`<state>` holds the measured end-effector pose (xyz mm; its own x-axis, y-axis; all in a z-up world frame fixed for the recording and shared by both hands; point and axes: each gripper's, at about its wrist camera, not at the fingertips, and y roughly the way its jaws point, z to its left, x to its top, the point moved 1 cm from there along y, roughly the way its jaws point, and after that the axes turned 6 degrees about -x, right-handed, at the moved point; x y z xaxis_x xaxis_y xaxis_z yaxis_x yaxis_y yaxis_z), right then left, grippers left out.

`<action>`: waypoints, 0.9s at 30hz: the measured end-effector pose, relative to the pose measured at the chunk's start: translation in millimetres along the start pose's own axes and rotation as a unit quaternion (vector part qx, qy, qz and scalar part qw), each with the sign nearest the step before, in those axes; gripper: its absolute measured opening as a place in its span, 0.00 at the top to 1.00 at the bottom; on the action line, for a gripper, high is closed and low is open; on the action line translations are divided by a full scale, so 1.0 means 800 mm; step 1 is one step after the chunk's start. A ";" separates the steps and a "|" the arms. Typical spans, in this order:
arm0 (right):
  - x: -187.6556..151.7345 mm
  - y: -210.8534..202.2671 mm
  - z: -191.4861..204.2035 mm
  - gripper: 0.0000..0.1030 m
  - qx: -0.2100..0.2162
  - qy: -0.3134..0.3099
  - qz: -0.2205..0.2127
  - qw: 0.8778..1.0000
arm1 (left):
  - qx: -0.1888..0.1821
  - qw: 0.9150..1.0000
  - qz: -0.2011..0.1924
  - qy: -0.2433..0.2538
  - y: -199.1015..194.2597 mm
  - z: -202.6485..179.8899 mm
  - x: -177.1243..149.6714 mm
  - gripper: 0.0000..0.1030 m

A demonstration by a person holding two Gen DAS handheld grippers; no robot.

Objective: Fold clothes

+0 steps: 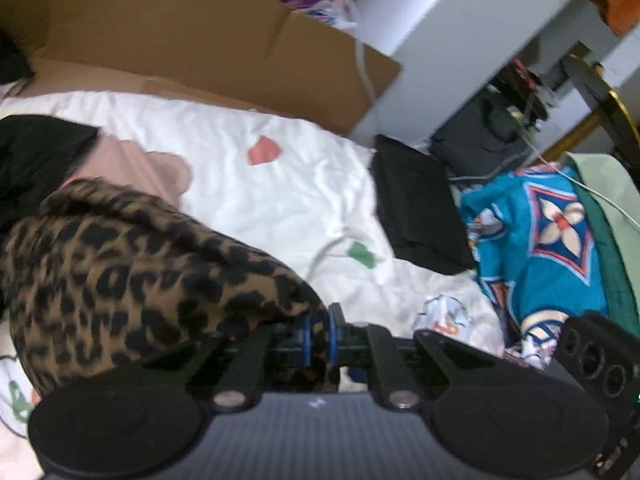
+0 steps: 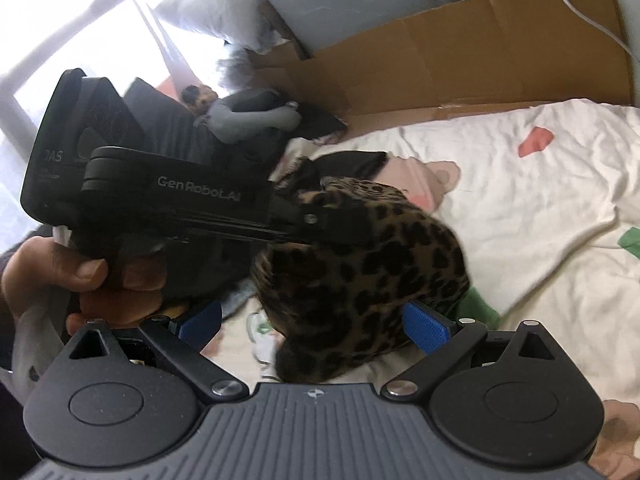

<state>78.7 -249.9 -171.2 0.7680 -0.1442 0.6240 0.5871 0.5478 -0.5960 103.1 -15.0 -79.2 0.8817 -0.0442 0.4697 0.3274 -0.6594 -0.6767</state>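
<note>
Leopard-print fabric hangs bunched over the white bedsheet, pinched at one edge by the left gripper, whose blue pads are pressed together on the cloth. That grip seems meant to lift a corner clear of the bed so the garment can be opened or doubled over. From the right wrist view, the right gripper stands with its jaws wide apart on either side of the hanging bundle, not pressing it, likely poised to catch a second edge. A hand holds the left tool's handle. Flattened cardboard lies behind, a teal patterned cloth to one side.
</note>
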 end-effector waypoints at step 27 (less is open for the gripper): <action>0.014 -0.043 -0.058 0.95 -0.089 0.031 -0.051 0.994 | -0.049 0.998 0.009 -0.034 0.002 -0.028 0.023 0.83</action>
<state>79.1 -308.6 -167.6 0.7128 -0.2453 0.6571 0.6949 0.3741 -0.6142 112.7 -33.9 -59.0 0.9091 -0.0078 0.4164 0.2797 -0.7294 -0.6243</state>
